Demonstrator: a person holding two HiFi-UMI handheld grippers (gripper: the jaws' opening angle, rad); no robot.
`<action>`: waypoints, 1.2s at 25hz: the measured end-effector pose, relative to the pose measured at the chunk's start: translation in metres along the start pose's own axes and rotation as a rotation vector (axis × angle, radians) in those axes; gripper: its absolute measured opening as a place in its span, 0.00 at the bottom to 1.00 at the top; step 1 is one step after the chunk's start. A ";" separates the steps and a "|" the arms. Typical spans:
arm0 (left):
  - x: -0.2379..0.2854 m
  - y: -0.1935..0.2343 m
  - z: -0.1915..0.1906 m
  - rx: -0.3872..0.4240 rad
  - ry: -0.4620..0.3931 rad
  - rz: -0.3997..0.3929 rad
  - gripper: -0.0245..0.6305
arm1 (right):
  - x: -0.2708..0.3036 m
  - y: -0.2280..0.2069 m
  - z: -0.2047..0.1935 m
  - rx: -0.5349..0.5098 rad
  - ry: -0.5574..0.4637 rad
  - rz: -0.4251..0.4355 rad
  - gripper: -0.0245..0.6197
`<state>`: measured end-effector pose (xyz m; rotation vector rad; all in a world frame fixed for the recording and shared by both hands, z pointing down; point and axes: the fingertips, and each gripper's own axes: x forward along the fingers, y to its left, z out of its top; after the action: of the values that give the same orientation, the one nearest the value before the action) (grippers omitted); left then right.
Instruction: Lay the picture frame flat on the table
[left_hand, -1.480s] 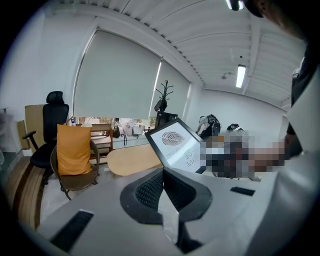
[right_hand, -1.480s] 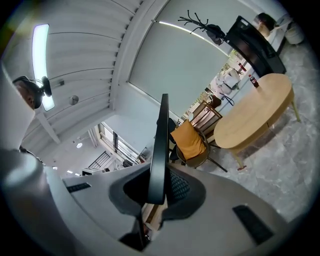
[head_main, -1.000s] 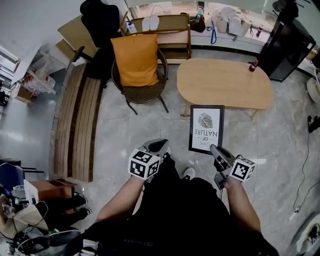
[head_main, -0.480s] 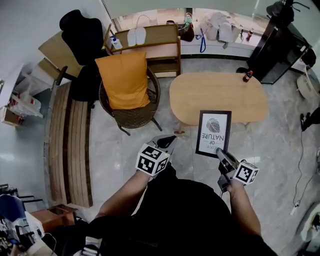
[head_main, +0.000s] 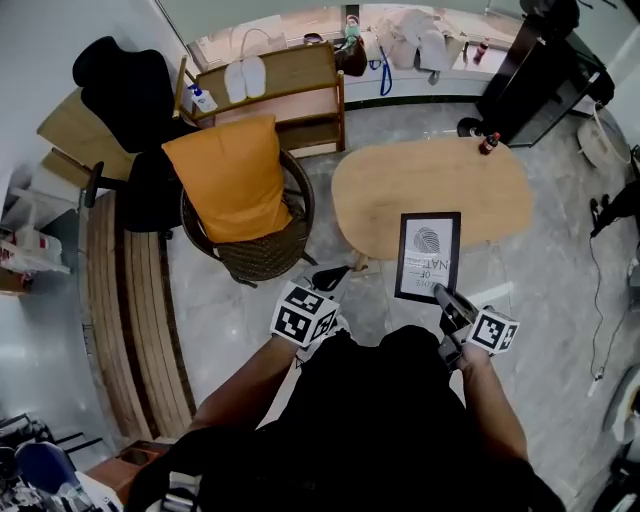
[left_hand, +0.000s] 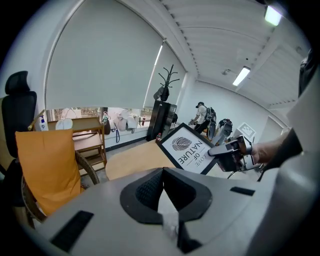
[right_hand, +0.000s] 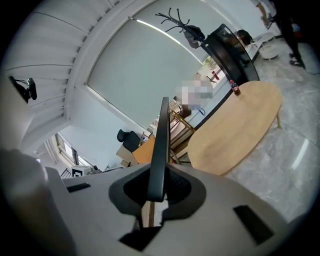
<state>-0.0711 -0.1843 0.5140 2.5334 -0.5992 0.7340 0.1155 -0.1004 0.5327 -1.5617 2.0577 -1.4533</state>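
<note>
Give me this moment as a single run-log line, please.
right gripper: shut on picture frame edge | left gripper: shut, empty | frame: in the air, tilted, by oval table, not yet laid flat

A cushion (head_main: 228, 178) rests on the wicker chair (head_main: 262, 262), which stands left of the table (head_main: 430, 185) and in front of a wooden rack (head_main: 290, 70). A bottle (head_main: 489, 143) stands at the table's far right end. The picture frame (head_main: 428, 257) is over the table's near edge.

An orange cushion (head_main: 232, 178) leans upright in a wicker chair (head_main: 262, 250). Behind stands a wooden shelf (head_main: 290, 85) (a pair of white slippers (head_main: 244, 78) on top), with a black office chair (head_main: 125, 85) beside it and a slatted bench (head_main: 140, 310) along the wall.
</note>
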 end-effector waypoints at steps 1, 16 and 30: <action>0.001 0.004 0.001 -0.007 0.004 -0.003 0.04 | 0.005 -0.001 0.001 0.009 0.008 -0.006 0.08; 0.052 0.080 0.021 -0.143 0.043 0.143 0.04 | 0.158 -0.124 0.059 0.068 0.188 -0.081 0.08; 0.145 0.134 0.030 -0.326 0.148 0.328 0.04 | 0.376 -0.286 0.067 0.173 0.307 -0.088 0.08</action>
<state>-0.0164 -0.3487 0.6129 2.0872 -1.0069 0.8483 0.1780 -0.4367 0.8657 -1.4538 1.9685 -1.9536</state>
